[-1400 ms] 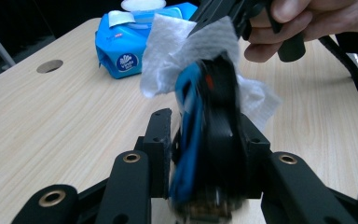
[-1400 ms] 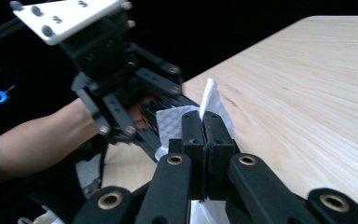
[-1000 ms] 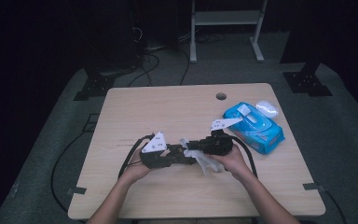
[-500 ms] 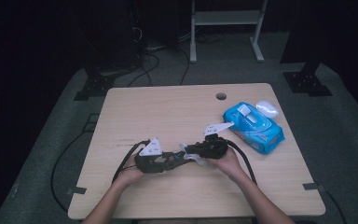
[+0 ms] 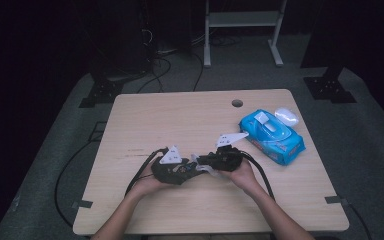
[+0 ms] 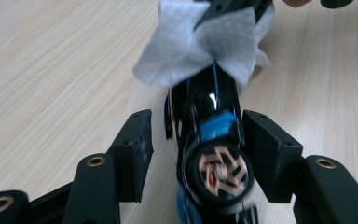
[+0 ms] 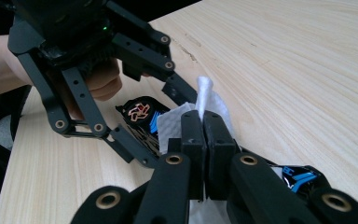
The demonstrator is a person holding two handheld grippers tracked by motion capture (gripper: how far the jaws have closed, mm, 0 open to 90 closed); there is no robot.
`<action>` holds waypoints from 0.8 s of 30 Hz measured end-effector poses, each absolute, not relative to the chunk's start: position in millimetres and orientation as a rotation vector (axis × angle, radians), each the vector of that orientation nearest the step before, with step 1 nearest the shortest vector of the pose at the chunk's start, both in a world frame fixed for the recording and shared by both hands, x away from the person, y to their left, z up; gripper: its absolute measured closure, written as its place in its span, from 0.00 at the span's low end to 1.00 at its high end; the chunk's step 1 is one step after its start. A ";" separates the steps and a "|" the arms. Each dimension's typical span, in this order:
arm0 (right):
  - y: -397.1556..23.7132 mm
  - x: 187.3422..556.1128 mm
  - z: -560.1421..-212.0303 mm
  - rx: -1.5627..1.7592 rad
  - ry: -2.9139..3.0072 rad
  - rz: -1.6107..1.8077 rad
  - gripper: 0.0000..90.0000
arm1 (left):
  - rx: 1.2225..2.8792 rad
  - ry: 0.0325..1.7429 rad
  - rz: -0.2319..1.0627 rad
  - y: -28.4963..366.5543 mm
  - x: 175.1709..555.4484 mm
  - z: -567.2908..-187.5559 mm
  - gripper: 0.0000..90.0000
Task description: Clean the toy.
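A black and blue toy car point(image 6: 209, 140) was held low over the table point(image 5: 180, 120), near its front edge, between the two grippers. The left gripper point(image 6: 196, 149) was seen with its jaws apart around the car's rear; the right-hand pad lay against the car's side while the left-hand pad stood clear of it, so the hold looked one-sided and loose, and whether the car was truly clamped could not be told. The right gripper point(image 7: 204, 135) was closed on a white wipe point(image 7: 205, 100), which was pressed against the far part of the car. A blue pack of wipes point(image 5: 272, 136) lay well apart at the right of the table. It was judged that the car could be pushed out of the slack left-hand hold if the wipe were rubbed hard along it, and could drop or roll on the table. The thin wipe could also be dragged out of the pinched jaws, or bunched up so that the black pads scraped the car.
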State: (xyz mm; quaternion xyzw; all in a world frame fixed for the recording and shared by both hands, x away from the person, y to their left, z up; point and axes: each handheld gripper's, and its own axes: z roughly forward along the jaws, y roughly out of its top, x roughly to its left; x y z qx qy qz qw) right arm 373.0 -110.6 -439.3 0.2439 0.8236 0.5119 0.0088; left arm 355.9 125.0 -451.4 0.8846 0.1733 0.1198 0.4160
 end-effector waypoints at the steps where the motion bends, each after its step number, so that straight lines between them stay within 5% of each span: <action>1: -110.7 373.1 -439.2 0.759 2.574 1.597 0.97 | 2.222 0.424 0.302 124.1 356.8 -451.2 0.52; 6: -109.0 369.9 -437.9 0.733 2.558 1.563 0.97 | 2.229 0.414 0.294 122.3 358.4 -453.7 0.63; 24: -127.8 366.1 -435.3 0.768 2.478 1.477 0.97 | 2.215 0.407 0.295 125.7 357.6 -454.8 0.64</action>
